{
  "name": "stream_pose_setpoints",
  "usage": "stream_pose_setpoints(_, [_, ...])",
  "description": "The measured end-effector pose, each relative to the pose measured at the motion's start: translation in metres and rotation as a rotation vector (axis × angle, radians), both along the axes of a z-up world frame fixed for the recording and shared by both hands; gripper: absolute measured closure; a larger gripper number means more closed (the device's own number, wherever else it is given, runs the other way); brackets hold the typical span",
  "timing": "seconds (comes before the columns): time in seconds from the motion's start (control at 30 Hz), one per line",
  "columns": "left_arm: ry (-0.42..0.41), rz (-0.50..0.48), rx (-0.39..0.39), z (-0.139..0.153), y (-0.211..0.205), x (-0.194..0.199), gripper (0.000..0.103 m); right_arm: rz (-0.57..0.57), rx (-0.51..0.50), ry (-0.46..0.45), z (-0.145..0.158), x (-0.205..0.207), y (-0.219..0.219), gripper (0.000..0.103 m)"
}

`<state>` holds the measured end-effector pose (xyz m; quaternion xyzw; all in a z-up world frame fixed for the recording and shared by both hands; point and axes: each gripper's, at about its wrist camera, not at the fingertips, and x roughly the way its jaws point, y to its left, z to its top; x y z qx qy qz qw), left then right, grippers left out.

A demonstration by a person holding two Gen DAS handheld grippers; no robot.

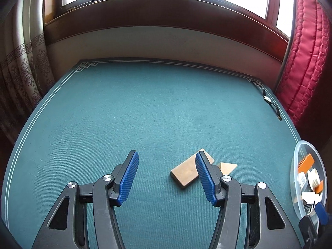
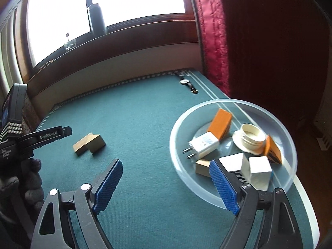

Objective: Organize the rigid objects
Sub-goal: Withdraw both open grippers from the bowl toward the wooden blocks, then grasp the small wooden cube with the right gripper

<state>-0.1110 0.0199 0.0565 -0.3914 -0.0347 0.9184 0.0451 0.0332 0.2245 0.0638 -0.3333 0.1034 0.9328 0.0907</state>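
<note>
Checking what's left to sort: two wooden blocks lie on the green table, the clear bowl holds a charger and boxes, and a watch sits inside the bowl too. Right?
Not quite. The watch is not in the bowl; it lies on the table near the far edge, as the right wrist view shows. The two wooden blocks and the charger with boxes are as you say.

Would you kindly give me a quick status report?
Both grippers open, empty. Two wooden blocks left on table; rest in bowl. Nothing blocking.
</note>
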Motion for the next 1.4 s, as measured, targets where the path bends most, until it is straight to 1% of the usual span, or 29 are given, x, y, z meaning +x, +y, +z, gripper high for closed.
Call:
stream_pose_setpoints(0.27, [-0.011, 0.029, -0.002, -0.006, -0.014, -0.005, 0.045, 0.171, -0.017, -0.085, -0.020, -0.041, -0.031, 0.014])
stream_pose_setpoints(0.47, [-0.024, 0.031, 0.006, -0.011, -0.018, -0.009, 0.045, 0.257, -0.003, -0.104, -0.025, -0.065, -0.049, 0.014])
stream_pose_setpoints(0.77, [-0.050, 0.052, 0.019, -0.019, -0.027, -0.014, 0.045, 0.342, 0.025, -0.121, -0.030, -0.097, -0.070, 0.014])
stream_pose_setpoints(0.9, [-0.055, 0.054, 0.023, -0.021, -0.029, -0.015, 0.045, 0.378, 0.059, -0.120, -0.029, -0.110, -0.078, 0.014])
stream_pose_setpoints(1.13, [-0.065, 0.065, 0.036, -0.024, -0.033, -0.017, 0.045, 0.395, 0.078, -0.122, -0.029, -0.127, -0.079, 0.014])
stream_pose_setpoints(1.17, [-0.066, 0.066, 0.037, -0.025, -0.034, -0.017, 0.045, 0.398, 0.078, -0.123, -0.029, -0.128, -0.079, 0.016])
stream_pose_setpoints(1.2, [-0.068, 0.067, 0.038, -0.025, -0.035, -0.017, 0.045, 0.400, 0.079, -0.127, -0.030, -0.130, -0.079, 0.020])
stream_pose_setpoints(1.27, [-0.073, 0.065, 0.041, -0.027, -0.036, -0.018, 0.045, 0.406, 0.082, -0.141, -0.032, -0.134, -0.081, 0.025])
stream_pose_setpoints(1.33, [-0.076, 0.061, 0.041, -0.028, -0.035, -0.019, 0.045, 0.417, 0.087, -0.159, -0.037, -0.136, -0.084, 0.033])
stream_pose_setpoints(1.37, [-0.076, 0.059, 0.040, -0.029, -0.035, -0.019, 0.045, 0.424, 0.087, -0.172, -0.040, -0.136, -0.085, 0.041])
stream_pose_setpoints(1.4, [-0.076, 0.056, 0.039, -0.029, -0.034, -0.019, 0.045, 0.423, 0.096, -0.169, -0.041, -0.135, -0.086, 0.045])
